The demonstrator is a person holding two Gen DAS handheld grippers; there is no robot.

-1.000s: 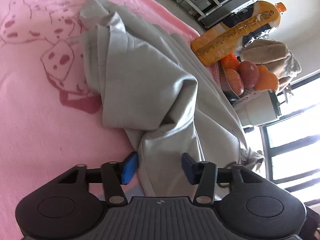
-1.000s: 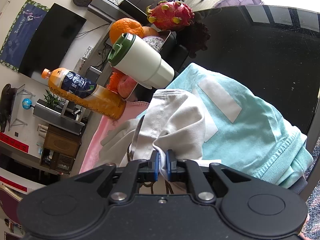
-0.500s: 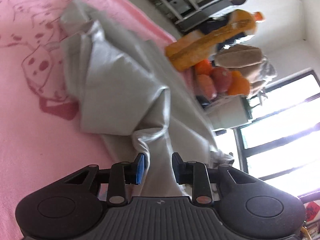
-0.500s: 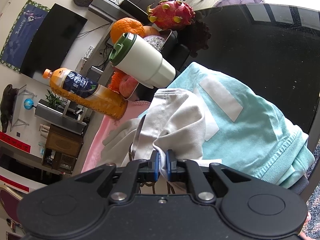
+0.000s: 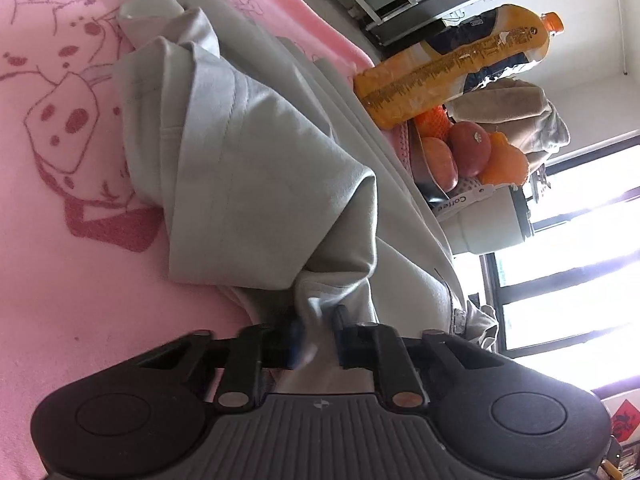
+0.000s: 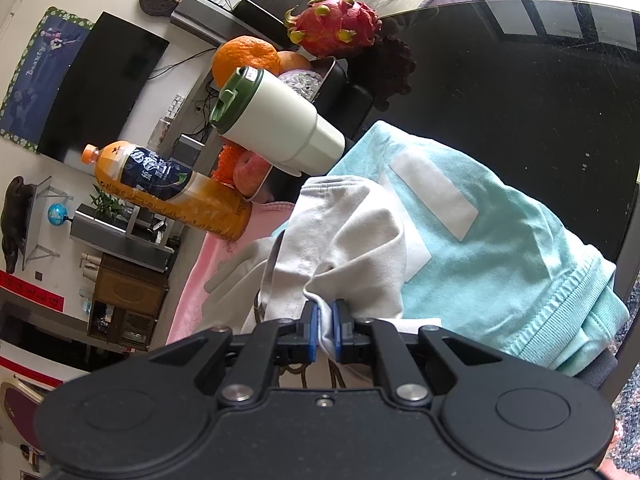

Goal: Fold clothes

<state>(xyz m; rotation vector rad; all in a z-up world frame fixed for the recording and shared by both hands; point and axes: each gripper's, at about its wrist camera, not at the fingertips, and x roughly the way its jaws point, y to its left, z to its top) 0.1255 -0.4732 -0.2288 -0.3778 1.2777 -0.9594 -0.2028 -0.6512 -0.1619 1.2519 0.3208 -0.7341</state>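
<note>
- Two grippers show, one in each wrist view; two garments, one grey and one teal; one pink blanket, one juice bottle, one tumbler, one dragon fruit.
- The left gripper has its fingers clamped on a fold of the grey garment; the pinched cloth bunches up between the blurred pads.
- That gripper points downward over the blanket, with the grey cloth running away from its fingers in a long rumpled heap on the pink.
- The right gripper has its blue pads pressed together on a thin edge of the same grey garment, which rises in a hump just past the fingertips.
- It too tilts downward, its body level across the bottom of the view.
- The teal garment lies just beside the grey one on the right, partly under it, on a dark glass table.
- Farther off stand the tumbler and the bottle, with the dragon fruit and oranges behind.
</note>
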